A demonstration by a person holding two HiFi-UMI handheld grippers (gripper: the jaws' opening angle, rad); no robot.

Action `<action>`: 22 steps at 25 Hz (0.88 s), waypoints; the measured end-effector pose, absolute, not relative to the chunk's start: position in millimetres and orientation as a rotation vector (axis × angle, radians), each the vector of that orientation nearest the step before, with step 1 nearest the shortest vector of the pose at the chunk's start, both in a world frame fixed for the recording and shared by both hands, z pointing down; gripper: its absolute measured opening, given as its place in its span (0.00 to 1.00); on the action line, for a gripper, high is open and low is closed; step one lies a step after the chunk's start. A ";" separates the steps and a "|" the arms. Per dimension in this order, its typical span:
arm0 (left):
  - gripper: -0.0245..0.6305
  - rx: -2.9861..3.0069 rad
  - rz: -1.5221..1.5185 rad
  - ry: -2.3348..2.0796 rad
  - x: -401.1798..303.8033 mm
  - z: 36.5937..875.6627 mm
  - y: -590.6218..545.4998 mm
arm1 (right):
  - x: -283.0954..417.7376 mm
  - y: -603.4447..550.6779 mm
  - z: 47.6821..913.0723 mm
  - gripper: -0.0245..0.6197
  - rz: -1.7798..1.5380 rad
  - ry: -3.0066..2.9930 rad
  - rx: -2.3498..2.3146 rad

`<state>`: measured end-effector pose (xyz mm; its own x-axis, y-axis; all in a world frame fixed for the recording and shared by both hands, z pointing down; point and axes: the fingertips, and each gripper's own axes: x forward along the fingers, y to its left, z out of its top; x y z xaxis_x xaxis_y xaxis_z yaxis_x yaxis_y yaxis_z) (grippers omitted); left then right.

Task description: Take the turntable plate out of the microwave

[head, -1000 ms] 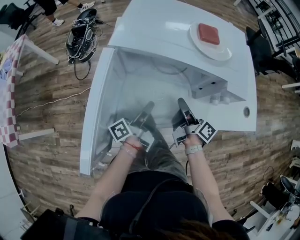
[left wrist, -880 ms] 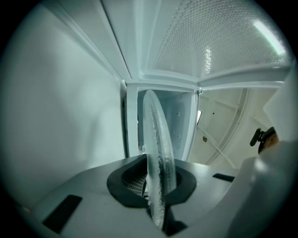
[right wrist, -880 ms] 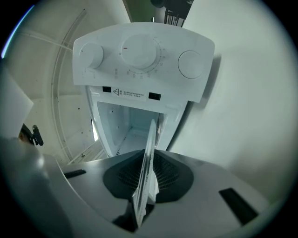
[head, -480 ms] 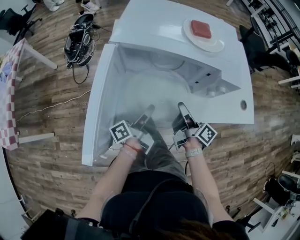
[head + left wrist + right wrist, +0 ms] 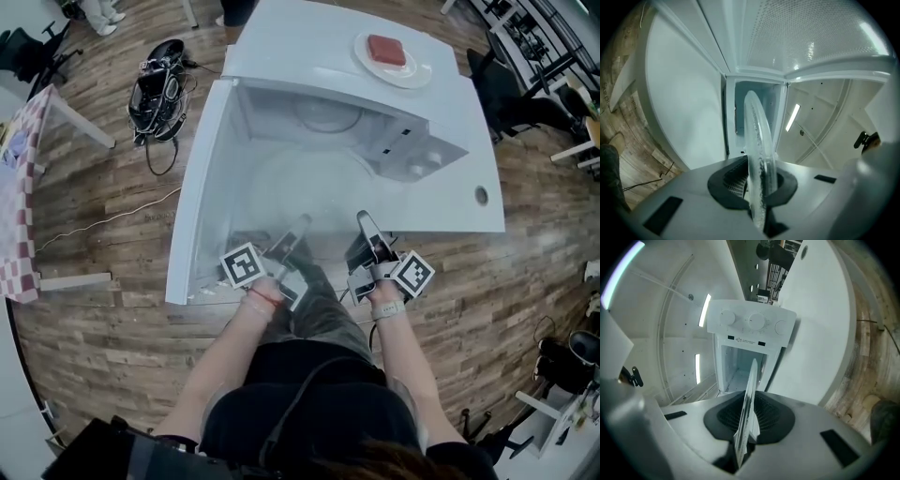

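Note:
The clear glass turntable plate is held level between both grippers, in front of the open white microwave. My left gripper is shut on the plate's near left rim, and my right gripper is shut on its near right rim. In the left gripper view the plate runs edge-on out of the dark pads toward the cavity. The right gripper view shows the plate edge-on too, with the microwave's knobs beyond. Whether the plate's far rim is still inside the cavity I cannot tell.
The microwave door hangs open at the left. On top of the microwave a white dish carries a red block. On the wooden floor lie a black bag and a cable; a checkered table stands at far left.
Both grippers have drawn back from the microwave with the plate gripped between them. The cavity now sits farther from the jaws, and more of the plate is outside it.

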<state>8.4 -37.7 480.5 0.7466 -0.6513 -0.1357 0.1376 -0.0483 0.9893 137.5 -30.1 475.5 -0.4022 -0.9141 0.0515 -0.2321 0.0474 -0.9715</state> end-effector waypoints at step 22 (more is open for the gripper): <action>0.09 1.507 -0.607 -0.345 8.4 469.2 49.3 | 134.7 69.8 464.9 0.12 -1.329 1.668 -1.197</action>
